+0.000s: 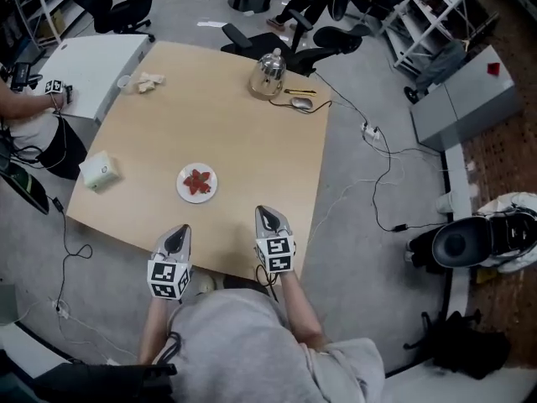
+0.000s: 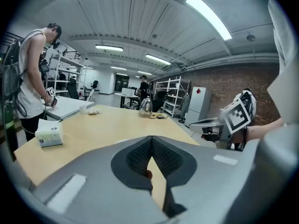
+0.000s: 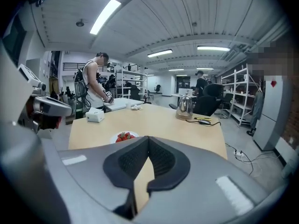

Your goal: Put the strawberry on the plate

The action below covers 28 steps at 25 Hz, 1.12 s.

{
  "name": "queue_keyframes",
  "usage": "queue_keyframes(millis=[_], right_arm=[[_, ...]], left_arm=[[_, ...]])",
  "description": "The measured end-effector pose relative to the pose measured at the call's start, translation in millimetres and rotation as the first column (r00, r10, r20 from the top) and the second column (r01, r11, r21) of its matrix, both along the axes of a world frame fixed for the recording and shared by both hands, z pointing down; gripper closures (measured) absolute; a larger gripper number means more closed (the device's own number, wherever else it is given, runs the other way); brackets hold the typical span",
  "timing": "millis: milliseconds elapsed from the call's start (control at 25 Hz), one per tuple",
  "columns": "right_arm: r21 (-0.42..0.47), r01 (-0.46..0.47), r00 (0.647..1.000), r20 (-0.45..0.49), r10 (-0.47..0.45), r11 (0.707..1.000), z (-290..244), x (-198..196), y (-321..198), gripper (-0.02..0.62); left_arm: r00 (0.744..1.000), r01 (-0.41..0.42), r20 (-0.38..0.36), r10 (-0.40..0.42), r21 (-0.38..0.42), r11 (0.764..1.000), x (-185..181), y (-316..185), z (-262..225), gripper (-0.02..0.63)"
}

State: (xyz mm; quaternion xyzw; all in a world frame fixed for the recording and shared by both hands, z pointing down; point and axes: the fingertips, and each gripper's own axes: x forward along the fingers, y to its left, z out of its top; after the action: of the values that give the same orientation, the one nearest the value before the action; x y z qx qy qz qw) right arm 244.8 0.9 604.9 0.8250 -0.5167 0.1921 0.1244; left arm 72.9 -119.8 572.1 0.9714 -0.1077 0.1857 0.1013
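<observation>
Red strawberry pieces already lie on the small round white plate, just ahead of my left gripper and ahead-left of my right gripper, so the job looks done. Both grippers are pressed together at the pale wooden table's near edge, probably parked clear. My left gripper's body hides most of the plate, and there is a reddish speck in its jaw gap that I cannot identify.
</observation>
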Motion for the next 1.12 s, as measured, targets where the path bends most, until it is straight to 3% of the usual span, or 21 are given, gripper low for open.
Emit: queue_keyframes(millis=[240, 600, 1120], right_arm=[[0.047, -0.107, 0.994, -0.006, 0.107, 0.993, -12.8, -4.2, 35.5, 0.588], [0.083, -0.188, 0.982, -0.017, 0.19, 0.979, -22.8, -26.3, 68.1, 0.588], [0.076, -0.24, 0.971, -0.003, 0.241, 0.968, -17.9, -57.2, 92.8, 0.589]], left_arm=[[0.995, -0.103, -0.01, 0.103, 0.009, 0.995, 18.4, 11.6, -2.7, 0.586], [0.977, -0.209, -0.039, 0.21, 0.023, 0.978, 22.8, 29.1, -8.6, 0.586], [0.966, -0.253, -0.036, 0.254, 0.039, 0.967, 12.2, 37.6, -10.5, 0.586]])
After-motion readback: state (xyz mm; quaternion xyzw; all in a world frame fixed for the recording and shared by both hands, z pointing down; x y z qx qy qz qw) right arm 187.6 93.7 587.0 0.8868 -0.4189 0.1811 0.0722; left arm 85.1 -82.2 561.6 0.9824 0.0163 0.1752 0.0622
